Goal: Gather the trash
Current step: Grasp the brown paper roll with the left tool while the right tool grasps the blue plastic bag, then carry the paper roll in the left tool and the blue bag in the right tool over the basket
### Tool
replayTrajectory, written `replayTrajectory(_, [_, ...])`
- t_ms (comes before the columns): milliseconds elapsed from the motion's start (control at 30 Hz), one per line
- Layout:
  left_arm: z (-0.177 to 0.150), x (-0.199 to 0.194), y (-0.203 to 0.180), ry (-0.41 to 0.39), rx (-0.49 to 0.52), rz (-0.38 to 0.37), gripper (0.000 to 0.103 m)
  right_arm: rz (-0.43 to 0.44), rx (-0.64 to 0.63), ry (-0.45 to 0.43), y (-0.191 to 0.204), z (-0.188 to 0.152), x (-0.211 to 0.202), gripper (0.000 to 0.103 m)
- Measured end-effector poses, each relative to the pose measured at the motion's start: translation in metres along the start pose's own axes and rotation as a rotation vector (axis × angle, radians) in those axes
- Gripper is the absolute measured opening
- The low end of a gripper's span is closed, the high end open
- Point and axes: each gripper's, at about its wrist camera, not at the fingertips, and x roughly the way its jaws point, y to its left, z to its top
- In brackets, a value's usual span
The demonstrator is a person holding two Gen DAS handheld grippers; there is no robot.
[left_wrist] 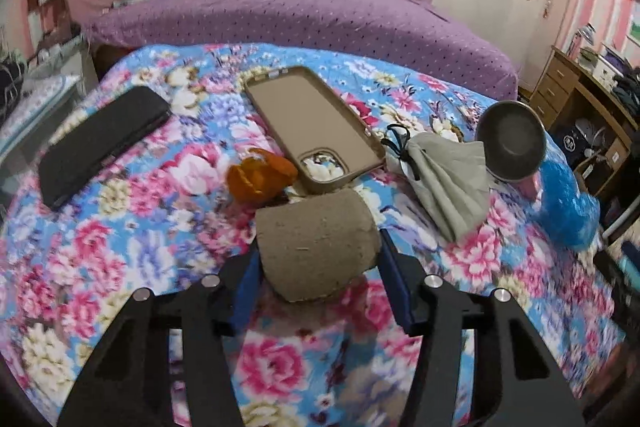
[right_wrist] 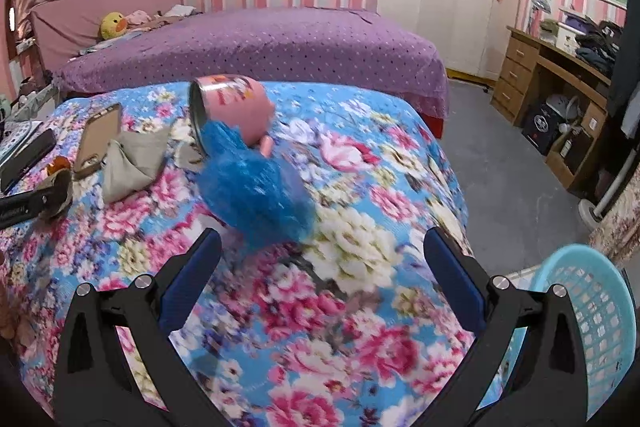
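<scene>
Between gripper [left_wrist: 318, 247] pads, fuzzy cardboard tube [left_wrist: 316, 247]

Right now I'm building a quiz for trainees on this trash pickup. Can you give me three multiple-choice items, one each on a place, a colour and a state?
1. Where is the roll?
A. Between the fingers of the left tool
B. In a basket
C. On the purple bed

2. What colour is the crumpled bag beside the mug?
A. Red
B. Blue
C. Black

3. How does the mug stand?
A. Upright
B. Upside down
C. On its side

Answers:
1. A: the left wrist view shows the roll framed by both blue fingers.
2. B: the bag is bright blue in both views.
3. C: the mug's open mouth faces sideways, not up.
</scene>
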Motion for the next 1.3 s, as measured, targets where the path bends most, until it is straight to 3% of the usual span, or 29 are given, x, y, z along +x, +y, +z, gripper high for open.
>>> replayTrajectory(167, [-0.007,-0.02,0.016,-0.042,0.05,0.035,0.054,0.051,-0.003,0.002,0.012,0.015,0.017,0.095])
replayTrajectory(267, [-0.006,-0.016,0.024,-0.038,0.042,0.044,0.054,0.096,0.003,0.07,0.016,0.015,0.036,0.078])
replayTrajectory(333, [-0.005,-0.013,0.027,-0.041,0.041,0.057,0.054,0.126,-0.011,0.108,0.02,0.013,0.045,0.053])
replayTrajectory(433, [-0.003,-0.012,0.029,-0.04,0.031,0.055,0.054,0.142,-0.009,0.085,0.019,0.014,0.039,0.035])
replayTrajectory(500, [-0.003,-0.014,0.026,-0.045,0.033,0.051,0.054,0.135,-0.007,0.064,0.015,0.013,0.032,0.03])
replayTrajectory(867, [-0.011,-0.044,0.003,-0.1,0.063,0.022,0.054,0.097,-0.027,-0.018,-0.006,0.002,-0.022,0.028])
replayTrajectory(1100, [-0.018,-0.074,-0.009,-0.142,0.055,-0.002,0.054,0.083,-0.067,-0.021,-0.012,-0.015,-0.053,0.028])
replayTrajectory(1300, [-0.042,-0.091,-0.011,-0.134,0.029,-0.009,0.054,0.071,-0.052,-0.047,-0.017,-0.029,-0.083,0.028])
